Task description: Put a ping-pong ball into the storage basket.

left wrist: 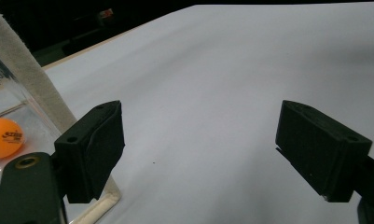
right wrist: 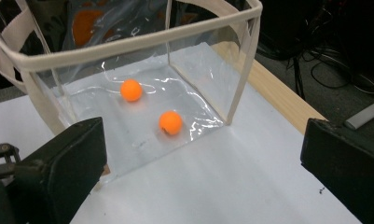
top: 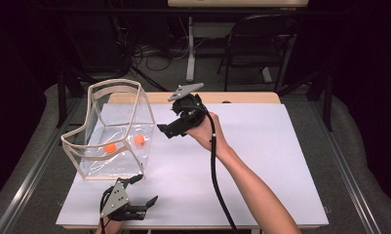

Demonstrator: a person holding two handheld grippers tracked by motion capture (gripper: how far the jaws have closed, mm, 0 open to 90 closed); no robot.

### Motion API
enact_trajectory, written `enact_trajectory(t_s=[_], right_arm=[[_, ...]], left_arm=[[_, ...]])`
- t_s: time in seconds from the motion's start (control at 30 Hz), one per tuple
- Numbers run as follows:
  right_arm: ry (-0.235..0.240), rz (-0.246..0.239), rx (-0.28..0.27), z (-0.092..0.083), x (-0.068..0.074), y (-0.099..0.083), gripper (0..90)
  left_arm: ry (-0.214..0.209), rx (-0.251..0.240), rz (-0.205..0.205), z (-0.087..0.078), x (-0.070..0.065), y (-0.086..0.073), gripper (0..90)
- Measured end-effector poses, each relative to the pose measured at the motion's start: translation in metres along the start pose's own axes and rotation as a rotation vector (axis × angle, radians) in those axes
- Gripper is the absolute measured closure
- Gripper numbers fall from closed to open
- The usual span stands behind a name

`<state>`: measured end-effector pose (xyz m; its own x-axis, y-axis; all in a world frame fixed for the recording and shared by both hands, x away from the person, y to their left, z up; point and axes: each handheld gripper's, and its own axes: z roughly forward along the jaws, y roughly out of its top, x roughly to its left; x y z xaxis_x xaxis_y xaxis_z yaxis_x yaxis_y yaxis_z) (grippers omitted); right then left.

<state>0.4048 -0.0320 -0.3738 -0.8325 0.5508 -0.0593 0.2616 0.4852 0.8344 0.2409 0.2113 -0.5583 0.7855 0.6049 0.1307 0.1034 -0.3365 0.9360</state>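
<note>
So what's going on here: a clear plastic tote bag (top: 116, 129) with cream fabric trim stands upright at the left-centre of the high view, on the white desk (top: 261, 170), and there are two orange ping-pong balls (top: 110, 147) (top: 140, 140) sitting on its floor, near each other but not touching. In the right gripper view you see them through the open top, one upper left (right wrist: 131, 90) and one closer to the middle (right wrist: 170, 122).

The right tool (top: 169, 130) is up in the air just right of the bag, at about rim height, with its jaws spread wide and nothing between them. My read is that it's between balls in a drop-them-in-the-bag job. The left tool (top: 145, 191) sits low at the bottom left of the high view, just in front of the bag's near corner, jaws also wide and empty. From its own camera you can see the bag's trim (left wrist: 33, 79) and one ball (left wrist: 4, 137) at the far left edge.

Next move, I'd guess: no loose balls on the desk that I can spot, so either the bag gets handled (grab a rim or handle, and that floppy plastic will want both tools) or the right hand pulls clear.
</note>
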Motion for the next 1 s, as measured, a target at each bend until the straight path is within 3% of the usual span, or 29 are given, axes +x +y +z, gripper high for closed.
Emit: enact_trajectory(t_s=[0.53, 1.0], right_arm=[[-0.037, 0.019, 0.033, -0.021, -0.007, -0.056, 0.0], [-0.062, -0.004, -0.002, -0.052, 0.01, -0.1, 0.0]], left_arm=[[-0.004, -0.002, 0.001, 0.0, 0.001, 0.0, 15.5], [-0.001, -0.007, -0.003, 0.0, 0.0, 0.0, 15.5]])
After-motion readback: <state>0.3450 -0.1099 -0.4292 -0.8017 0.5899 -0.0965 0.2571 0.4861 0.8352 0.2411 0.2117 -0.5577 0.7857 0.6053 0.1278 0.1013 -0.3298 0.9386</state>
